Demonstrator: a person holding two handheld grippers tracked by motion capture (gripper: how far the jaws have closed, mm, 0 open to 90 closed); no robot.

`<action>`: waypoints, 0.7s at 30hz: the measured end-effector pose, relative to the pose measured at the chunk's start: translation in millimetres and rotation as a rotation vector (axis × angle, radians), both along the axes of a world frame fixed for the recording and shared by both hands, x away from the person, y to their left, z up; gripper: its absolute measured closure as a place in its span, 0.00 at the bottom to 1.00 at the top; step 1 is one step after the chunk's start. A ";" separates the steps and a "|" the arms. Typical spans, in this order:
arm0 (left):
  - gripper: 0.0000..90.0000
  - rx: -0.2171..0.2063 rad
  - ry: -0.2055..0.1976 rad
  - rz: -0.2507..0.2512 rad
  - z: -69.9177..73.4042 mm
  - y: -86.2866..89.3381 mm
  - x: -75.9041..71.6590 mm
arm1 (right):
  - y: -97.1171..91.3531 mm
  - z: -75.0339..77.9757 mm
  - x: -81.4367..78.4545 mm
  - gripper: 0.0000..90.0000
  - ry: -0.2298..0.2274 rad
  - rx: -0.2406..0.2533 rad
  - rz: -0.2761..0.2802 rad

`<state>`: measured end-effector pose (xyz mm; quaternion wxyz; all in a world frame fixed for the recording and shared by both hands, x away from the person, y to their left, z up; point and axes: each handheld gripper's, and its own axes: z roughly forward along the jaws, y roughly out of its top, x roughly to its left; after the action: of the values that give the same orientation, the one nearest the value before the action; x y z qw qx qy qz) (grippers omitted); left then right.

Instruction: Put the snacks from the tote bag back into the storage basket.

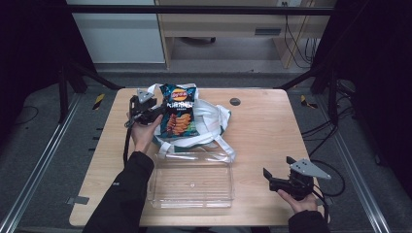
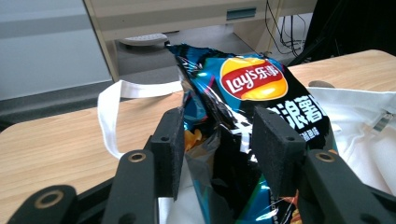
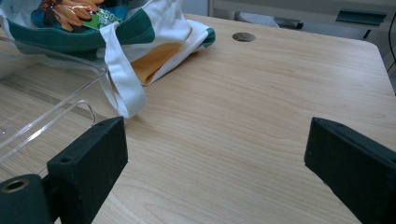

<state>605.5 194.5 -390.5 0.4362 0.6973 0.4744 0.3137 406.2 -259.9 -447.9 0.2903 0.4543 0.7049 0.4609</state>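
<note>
The left gripper view shows the left gripper (image 2: 217, 149) with fingers part closed about the chip bag's (image 2: 243, 107) crinkled edge; contact unclear. The bag, blue with a yellow logo, lies on a white tote (image 1: 211, 121) on the surface (image 1: 262, 126). Right gripper (image 3: 215, 163) fingers wide, empty.

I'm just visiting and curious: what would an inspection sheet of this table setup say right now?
Surface: wooden table, with a round hole near its far edge.
Job's things: chip bag lying on a white tote bag; clear plastic tray in front of them, nothing seen inside.
Clutter: nothing seen.
Grippers: left gripper astride the chip bag's edge, jaws apart, grip not yet sure; right gripper wide open over bare wood.
Cables: one trails from each gripper; more hang by the desk behind.
Surroundings: black frame rails, grey floor, pale cabinet.
</note>
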 end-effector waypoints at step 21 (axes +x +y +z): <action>0.86 -0.032 0.120 -0.042 -13.6 -6.7 9.3 | 0.6 0.1 0.1 0.07 0.005 0.001 0.004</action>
<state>614.8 187.8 -404.1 0.4245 0.7178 0.4897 0.2543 406.3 -259.2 -447.7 0.2875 0.4543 0.7064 0.4604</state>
